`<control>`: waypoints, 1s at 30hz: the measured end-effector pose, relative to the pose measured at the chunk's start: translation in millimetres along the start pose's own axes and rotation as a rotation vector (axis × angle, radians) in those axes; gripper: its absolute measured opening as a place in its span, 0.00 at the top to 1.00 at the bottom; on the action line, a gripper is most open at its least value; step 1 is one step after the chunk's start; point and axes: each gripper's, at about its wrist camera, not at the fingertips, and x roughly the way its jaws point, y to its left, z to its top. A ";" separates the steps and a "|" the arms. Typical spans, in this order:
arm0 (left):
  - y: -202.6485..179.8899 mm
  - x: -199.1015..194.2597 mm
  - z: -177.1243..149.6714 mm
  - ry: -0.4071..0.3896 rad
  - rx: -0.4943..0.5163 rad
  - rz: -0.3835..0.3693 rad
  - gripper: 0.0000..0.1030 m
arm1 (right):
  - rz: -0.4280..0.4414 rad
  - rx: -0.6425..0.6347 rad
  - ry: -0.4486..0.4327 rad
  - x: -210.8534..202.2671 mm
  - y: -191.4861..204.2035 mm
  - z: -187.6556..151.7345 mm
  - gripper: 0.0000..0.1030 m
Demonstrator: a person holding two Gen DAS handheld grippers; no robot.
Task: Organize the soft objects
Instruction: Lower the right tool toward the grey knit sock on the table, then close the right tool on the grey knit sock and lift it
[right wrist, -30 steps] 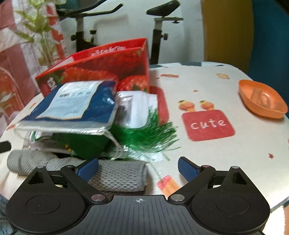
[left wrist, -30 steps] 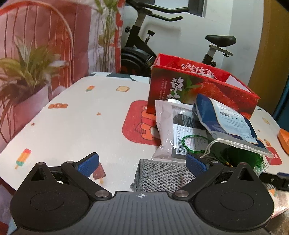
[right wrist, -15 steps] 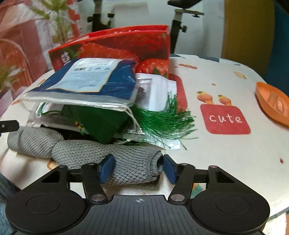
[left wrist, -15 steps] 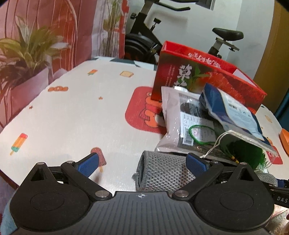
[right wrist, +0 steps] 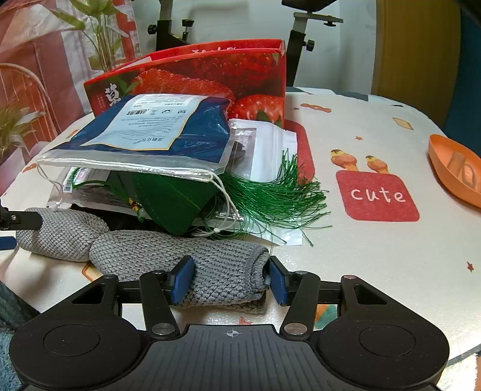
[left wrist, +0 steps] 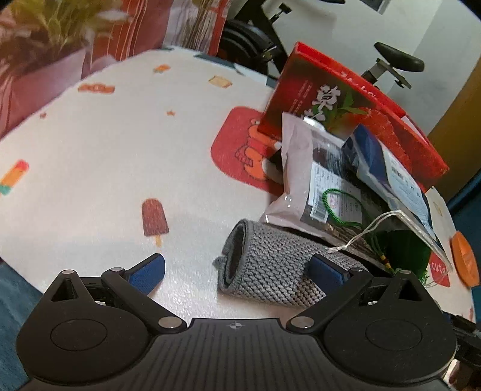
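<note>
Right tongs [right wrist: 230, 281] just closed, clamped on grey knit roll [right wrist: 180, 252], lower centre of worktop [right wrist: 375, 270].
Soft, light, squashy; roll's end suits the grip. Left tongs [left wrist: 237, 272] apart, straddling its other end.

Desk [right wrist: 375, 264]: white cloth, printed cartoon patches
Wall [right wrist: 240, 21]: white
Exercise bike [left wrist: 390, 63]: behind the desk
Plant [right wrist: 102, 33]: far left
Panel [right wrist: 415, 45]: yellow-brown, far right

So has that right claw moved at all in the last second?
Yes. The right claw has come forward and its jaws have just been closing around the end of the grey knitted roll; the strawberry box now looms nearer.
</note>
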 end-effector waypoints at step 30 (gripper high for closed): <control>-55.1 4.1 -18.6 -0.036 0.328 0.089 0.50 | 0.024 0.010 0.000 -3.0 1.7 -1.5 0.58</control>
